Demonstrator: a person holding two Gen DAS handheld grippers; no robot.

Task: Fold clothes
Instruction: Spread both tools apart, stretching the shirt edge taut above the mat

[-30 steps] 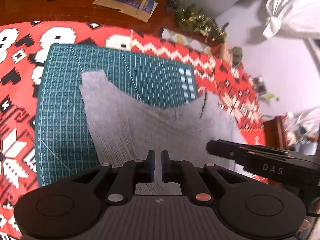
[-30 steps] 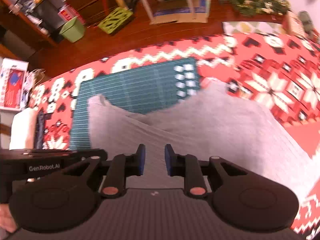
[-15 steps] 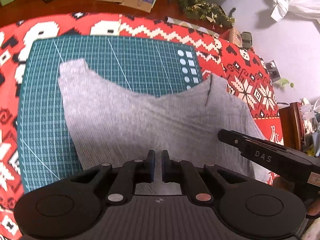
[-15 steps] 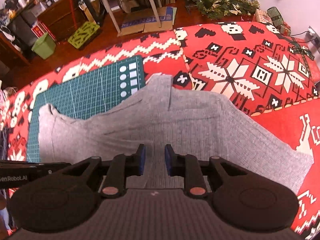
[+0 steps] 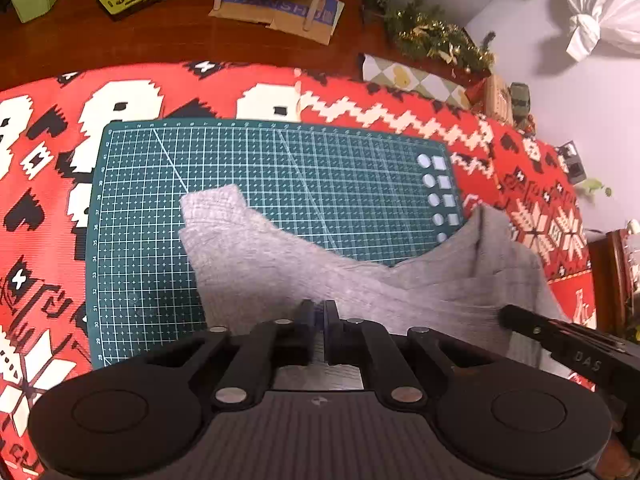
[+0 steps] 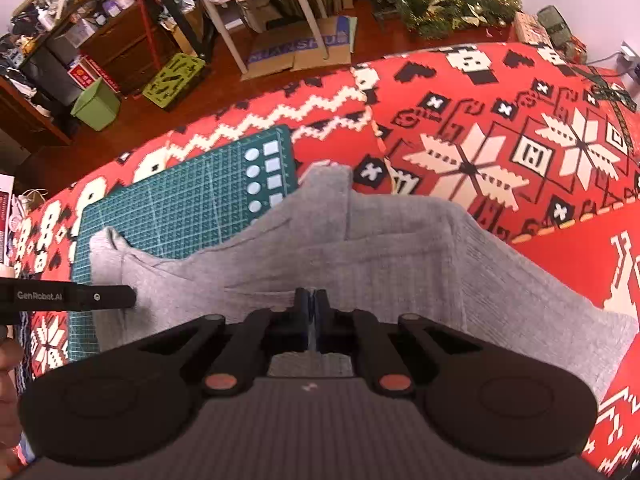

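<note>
Garment: grey knit garment (image 5: 304,276) spread across the green cutting mat and the red patterned blanket, its near edge lifted toward both grippers.
Blanket: red patterned blanket (image 6: 500,112) covers the whole work surface.
Mat: green cutting mat (image 5: 256,176) lies on the blanket, partly under the garment.
Left gripper: left gripper (image 5: 319,312) fingers pinched together on the garment's near edge.
Right gripper: right gripper (image 6: 311,300) fingers clamped on the same edge, further right.

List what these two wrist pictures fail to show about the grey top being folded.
- Grey top, near hem: left wrist view, hidden behind the left gripper.
- Same hem, right wrist view: hidden behind the right gripper.
- Green mat: lower part covered by the top.
</note>
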